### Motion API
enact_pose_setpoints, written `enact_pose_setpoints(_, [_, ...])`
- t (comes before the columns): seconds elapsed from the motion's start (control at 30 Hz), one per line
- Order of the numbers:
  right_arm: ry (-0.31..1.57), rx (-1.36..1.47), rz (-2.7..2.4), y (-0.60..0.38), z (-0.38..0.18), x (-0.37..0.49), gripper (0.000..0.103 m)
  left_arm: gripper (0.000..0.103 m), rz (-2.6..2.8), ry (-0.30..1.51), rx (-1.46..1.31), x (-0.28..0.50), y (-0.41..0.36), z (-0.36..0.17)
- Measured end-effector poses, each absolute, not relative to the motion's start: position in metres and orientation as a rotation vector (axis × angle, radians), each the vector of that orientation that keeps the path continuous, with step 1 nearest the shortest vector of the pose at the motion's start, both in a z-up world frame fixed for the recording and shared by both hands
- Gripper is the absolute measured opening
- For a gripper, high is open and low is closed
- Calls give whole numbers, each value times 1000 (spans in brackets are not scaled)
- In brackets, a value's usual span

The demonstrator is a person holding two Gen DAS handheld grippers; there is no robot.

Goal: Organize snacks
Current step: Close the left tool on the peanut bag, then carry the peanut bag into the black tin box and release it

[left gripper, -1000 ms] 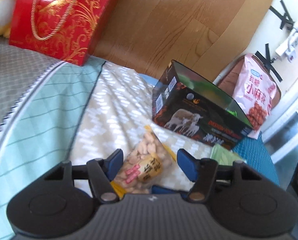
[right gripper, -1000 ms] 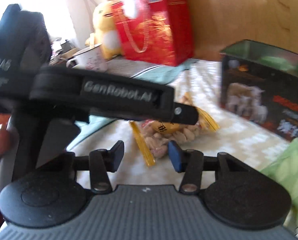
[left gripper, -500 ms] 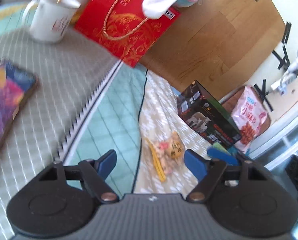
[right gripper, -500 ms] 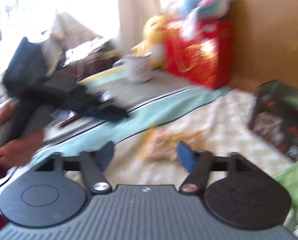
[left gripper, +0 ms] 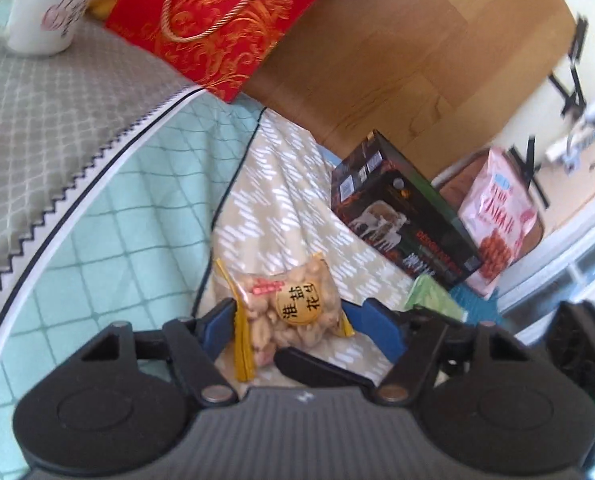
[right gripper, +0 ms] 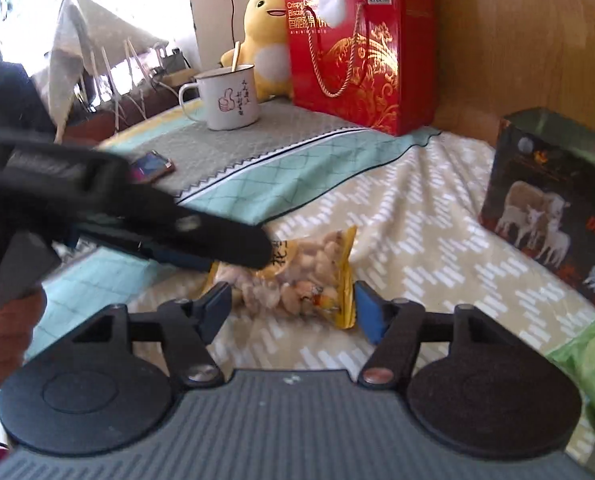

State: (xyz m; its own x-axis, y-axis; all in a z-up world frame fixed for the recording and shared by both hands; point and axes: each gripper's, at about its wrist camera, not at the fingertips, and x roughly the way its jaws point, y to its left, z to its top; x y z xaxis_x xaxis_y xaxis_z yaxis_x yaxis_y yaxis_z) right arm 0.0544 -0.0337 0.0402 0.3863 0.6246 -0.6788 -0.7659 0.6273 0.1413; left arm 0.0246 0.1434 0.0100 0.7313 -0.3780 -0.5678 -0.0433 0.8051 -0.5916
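Observation:
A clear bag of peanuts (left gripper: 293, 312) with yellow ends and a round yellow label lies on the beige patterned cloth. My left gripper (left gripper: 297, 328) is open, its blue pads either side of the bag, close to it. My right gripper (right gripper: 293, 308) is open too, straddling the same peanut bag (right gripper: 313, 276) from the other side. The left gripper's black body (right gripper: 137, 220) crosses the right wrist view above the bag. A dark box with sheep printed on it (left gripper: 401, 220) stands behind, a pink snack bag (left gripper: 497, 220) leans behind it, and a green packet (left gripper: 433, 300) lies beside it.
A red gift box with rope handle (right gripper: 361, 56), a white mug (right gripper: 227, 98), a yellow plush toy (right gripper: 263, 36) and a phone (right gripper: 149, 166) sit on the grey and teal cloth at the back. A wooden panel (left gripper: 397, 52) rises behind the boxes.
Both grippers swung away from the peanut bag half a second ago and have come back down around it. Both are wider open than one second ago.

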Motion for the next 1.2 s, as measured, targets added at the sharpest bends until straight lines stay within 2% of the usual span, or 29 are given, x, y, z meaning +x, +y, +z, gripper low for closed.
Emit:
enact_pose_setpoints(0.07, [745,-229,871,-38,42,47,53,65,-221,744,-599,20,138,11])
enact_pose_setpoints(0.17, [723,-219,842,-52,47,35,45,65,-262,761,-604,11,134,10])
enact_pose_setpoints(0.27, [695,-212,832,-59,50,22,42,65,-282,771,-599,3,129,11])
enact_pose_setpoints(0.67, [531,-178,714,-76,70,29,39,65,-330,704,-546,24,107,52])
enact_pose_setpoints(1.2, [373,-55,414,-146,89,121,38,65,-466,659,-428,163,13,94])
